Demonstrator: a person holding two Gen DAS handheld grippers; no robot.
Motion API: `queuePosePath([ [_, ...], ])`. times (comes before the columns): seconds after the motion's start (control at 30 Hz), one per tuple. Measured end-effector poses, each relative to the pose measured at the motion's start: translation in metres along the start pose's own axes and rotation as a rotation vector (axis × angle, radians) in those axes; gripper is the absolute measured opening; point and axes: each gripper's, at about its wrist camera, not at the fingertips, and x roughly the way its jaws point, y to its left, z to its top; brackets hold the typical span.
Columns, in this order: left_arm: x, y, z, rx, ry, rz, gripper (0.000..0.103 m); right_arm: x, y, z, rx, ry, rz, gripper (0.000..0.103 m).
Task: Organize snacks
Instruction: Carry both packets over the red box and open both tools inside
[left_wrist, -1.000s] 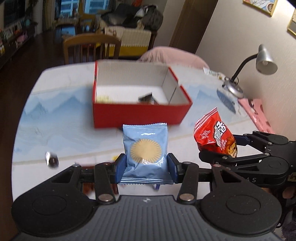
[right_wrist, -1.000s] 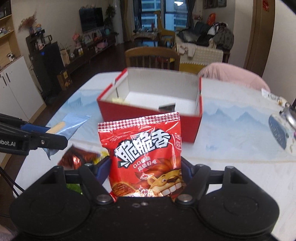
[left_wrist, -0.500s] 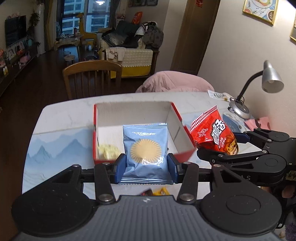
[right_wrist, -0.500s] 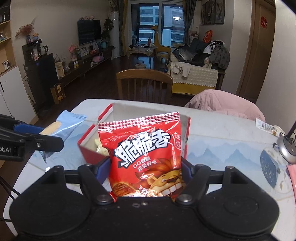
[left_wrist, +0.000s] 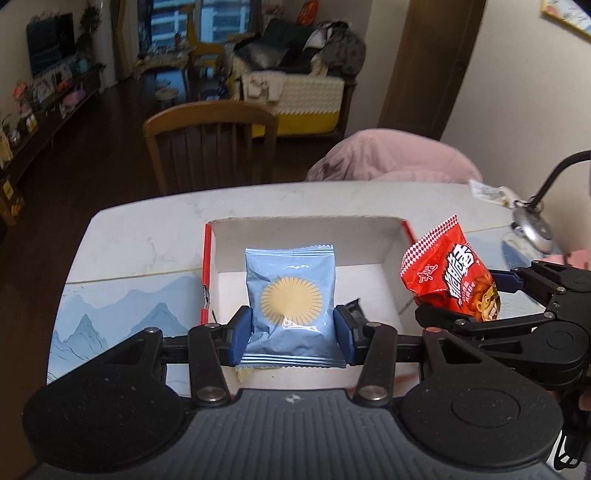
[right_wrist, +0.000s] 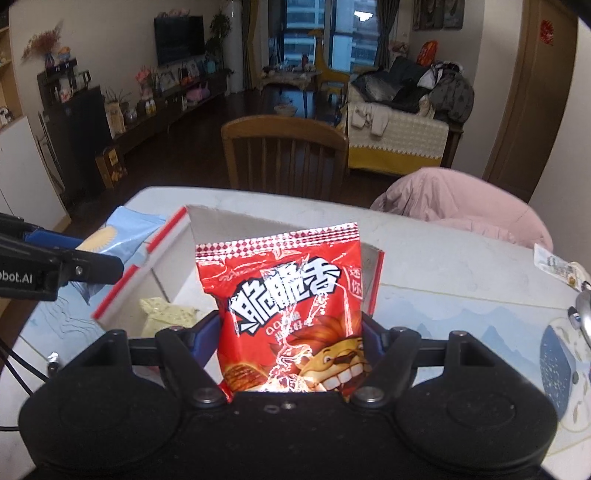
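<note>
Change since a second ago: I have carried both packets forward over the table; the red box, then ahead of my grippers, now sits directly under them.
Blue packet (left_wrist: 290, 302): pale blue, with a tan sun-shaped disc printed on it and no writing I can read. It is held upright above the open box.
Left gripper (left_wrist: 293, 334): its blue pads are clamped on the packet's two sides.
Red packet (right_wrist: 291, 314): large white Chinese characters across the front, a cartoon lion with big teeth below. It hangs over the box's right half.
Right gripper (right_wrist: 290, 341): closed on the red packet's lower edges.
Red box (left_wrist: 207, 266): white inside, holding a pale yellow packet (right_wrist: 164, 314) and a dark wrapper (left_wrist: 354, 307).
Table (left_wrist: 147, 229): white marble, with a blue mountain-print mat (left_wrist: 122, 310).
Writing: "obot.AI" shows on the left gripper's side in the right view.
Beyond: a wooden chair (right_wrist: 284, 155).
</note>
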Motion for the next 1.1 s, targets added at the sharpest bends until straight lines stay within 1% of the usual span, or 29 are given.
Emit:
queuePosePath([
  [0.2, 0.045, 0.009, 0.01, -0.029, 0.08, 0.037, 0.047, 0.051, -0.004, 0.007, -0.015, 0.092, 0.015, 0.074],
  [0.33, 0.068, 0.01, 0.011, -0.024, 0.114, 0.065, 0.047, 0.075, -0.001, 0.006, -0.031, 0.133, 0.035, 0.074],
  [0.4, 0.078, 0.01, 0.009, -0.016, 0.134, 0.077, 0.047, 0.086, 0.004, 0.005, -0.064, 0.154, 0.038, 0.074],
  [0.5, 0.093, 0.011, 0.007, -0.018, 0.167, 0.092, 0.047, 0.095, 0.015, 0.0, -0.12, 0.179, 0.039, 0.074],
  [0.7, 0.112, 0.008, 0.002, 0.003, 0.212, 0.112, 0.047, 0.105, 0.028, -0.008, -0.178, 0.219, 0.042, 0.074],
  [0.9, 0.126, 0.01, -0.002, 0.015, 0.25, 0.137, 0.047, 0.113, 0.031, -0.007, -0.186, 0.253, 0.044, 0.074],
  [1.1, 0.134, 0.012, -0.004, 0.021, 0.284, 0.141, 0.047, 0.127, 0.023, -0.007, -0.171, 0.292, 0.032, 0.075],
])
